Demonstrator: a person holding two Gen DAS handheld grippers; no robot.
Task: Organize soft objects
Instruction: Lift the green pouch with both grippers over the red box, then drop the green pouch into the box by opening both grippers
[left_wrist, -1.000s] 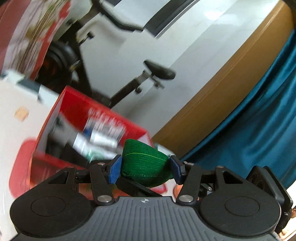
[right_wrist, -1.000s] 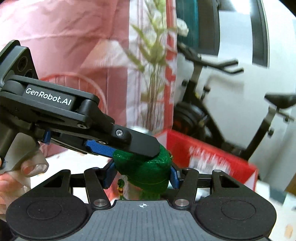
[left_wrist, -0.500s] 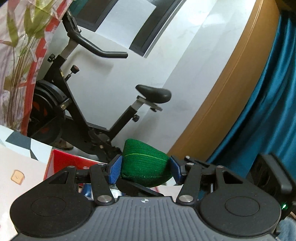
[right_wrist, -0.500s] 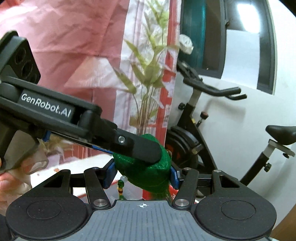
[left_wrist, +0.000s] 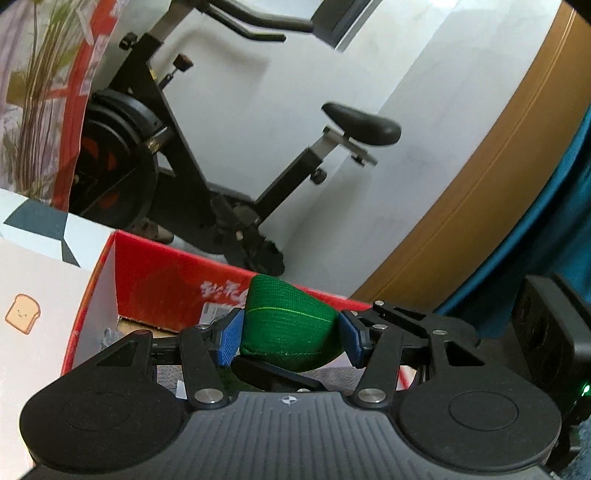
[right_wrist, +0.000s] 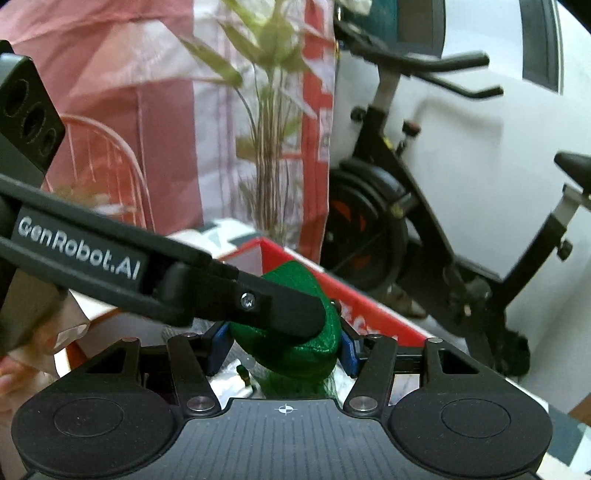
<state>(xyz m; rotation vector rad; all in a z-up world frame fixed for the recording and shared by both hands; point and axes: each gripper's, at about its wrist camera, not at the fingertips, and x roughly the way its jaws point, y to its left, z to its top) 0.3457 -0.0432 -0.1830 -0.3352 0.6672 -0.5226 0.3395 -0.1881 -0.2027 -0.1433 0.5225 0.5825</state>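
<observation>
A green fabric bean bag (left_wrist: 288, 321) sits squeezed between the blue pads of my left gripper (left_wrist: 290, 341), which is shut on it. The same green bag (right_wrist: 295, 275) is also pinched by my right gripper (right_wrist: 282, 345), so both hold it from crossing directions. The left gripper's black finger (right_wrist: 273, 308) lies across the bag in the right wrist view. In the left wrist view a finger of the right gripper (left_wrist: 269, 373) shows under the bag. An open red cardboard box (left_wrist: 166, 284) lies just beyond and below the bag, and its red rim (right_wrist: 369, 306) is seen past the bag.
A black exercise bike (left_wrist: 147, 147) stands behind the box against a white wall. A white surface with a toast sticker (left_wrist: 22, 314) is left of the box, and a teal curtain (left_wrist: 535, 240) hangs at right. A person's hand (right_wrist: 22, 354) holds the left gripper.
Both grippers have swung sideways together with the green bag still gripped. The red box has come back into view right behind the bag, and the bike now looks larger.
</observation>
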